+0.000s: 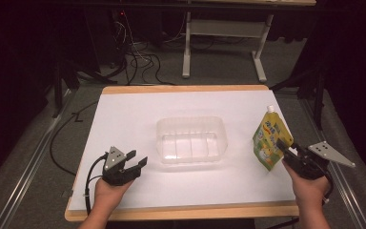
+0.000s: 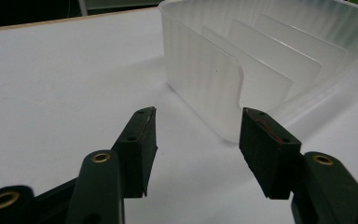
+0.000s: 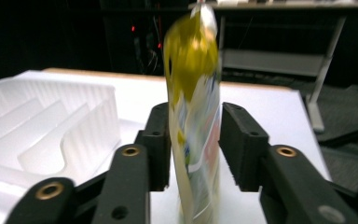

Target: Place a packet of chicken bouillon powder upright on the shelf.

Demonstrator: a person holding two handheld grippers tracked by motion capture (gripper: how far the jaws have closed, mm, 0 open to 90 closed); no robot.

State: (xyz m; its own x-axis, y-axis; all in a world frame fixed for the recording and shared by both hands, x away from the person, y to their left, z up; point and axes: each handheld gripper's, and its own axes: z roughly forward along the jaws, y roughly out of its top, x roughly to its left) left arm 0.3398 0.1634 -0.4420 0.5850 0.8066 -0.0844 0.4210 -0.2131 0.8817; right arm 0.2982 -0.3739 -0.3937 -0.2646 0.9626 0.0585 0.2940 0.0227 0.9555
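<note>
The right claw [image 1: 286,149] is pinching a yellow-green spouted pouch [image 1: 269,138] near the right edge of the worktop [image 1: 124,114], holding it upright with the white spout at the top. In the right gripper view the pouch [image 3: 193,93] is sitting between the two black jaws, which are pressing on its sides; its print is blurred there and cannot be read, and its bottom is running out of the lower edge of the picture. Whether the pouch is touching the worktop cannot be told.

The left claw [image 1: 137,162] is resting near the front-left corner of the worktop with its jaws spread wide and nothing between them. It is pointing at the clear plastic tray [image 1: 190,125], which is lying at the middle of the worktop. In the left gripper view the tray [image 2: 205,79] is showing ribbed dividers inside, and its far end is being cut off by the picture's top-right corner.
</note>
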